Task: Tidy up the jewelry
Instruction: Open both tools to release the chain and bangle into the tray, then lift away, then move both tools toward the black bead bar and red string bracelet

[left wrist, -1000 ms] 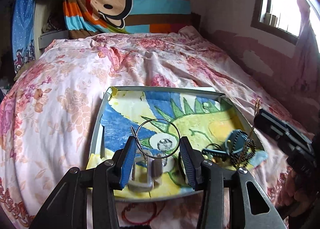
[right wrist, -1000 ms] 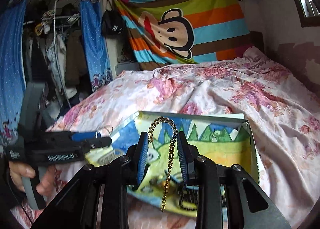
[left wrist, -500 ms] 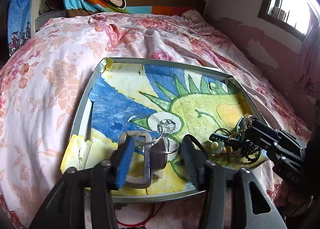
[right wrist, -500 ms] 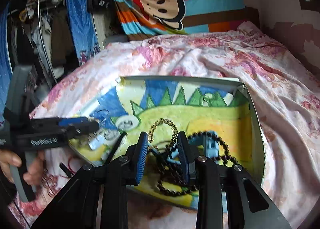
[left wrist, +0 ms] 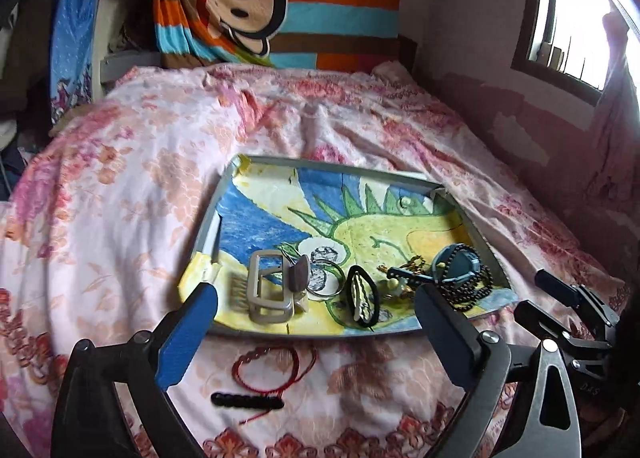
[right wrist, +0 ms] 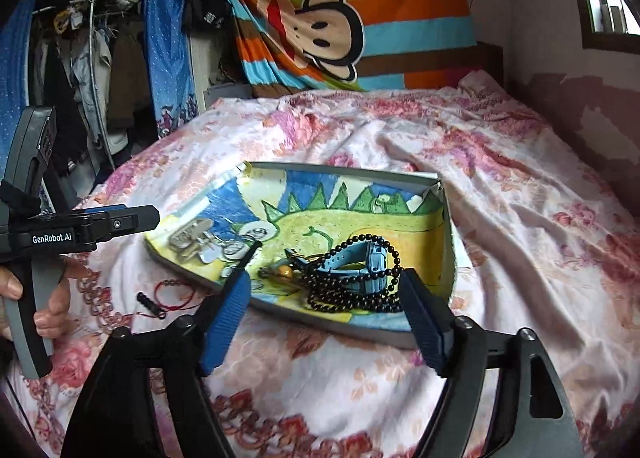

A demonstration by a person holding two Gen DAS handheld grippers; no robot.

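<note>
A shallow tray [left wrist: 208,230] lined with a dinosaur drawing lies on the bed. In it are a grey hair claw [left wrist: 268,290], a metal hoop [left wrist: 326,278], a black oval clip [left wrist: 362,300], a gold chain [left wrist: 412,266], a blue watch [left wrist: 456,262] and black beads [left wrist: 472,290]. My left gripper [left wrist: 316,294] hovers at the tray's near edge, its jaws opening wide with nothing gripped. My right gripper [right wrist: 324,278] is above the tray's near right corner, jaws also opening, over the watch [right wrist: 360,262] and beads [right wrist: 352,298] without touching them.
A red string bracelet [left wrist: 272,366] and a black bar clip [left wrist: 248,401] lie on the floral bedspread [left wrist: 120,218] just in front of the tray. A hand [right wrist: 52,310] holds the left gripper's handle. A wall and window stand to the right.
The left gripper let go of the hoop and the right one let go of the gold chain; both pieces now lie in the tray. Both grippers opened wide and drew back.
</note>
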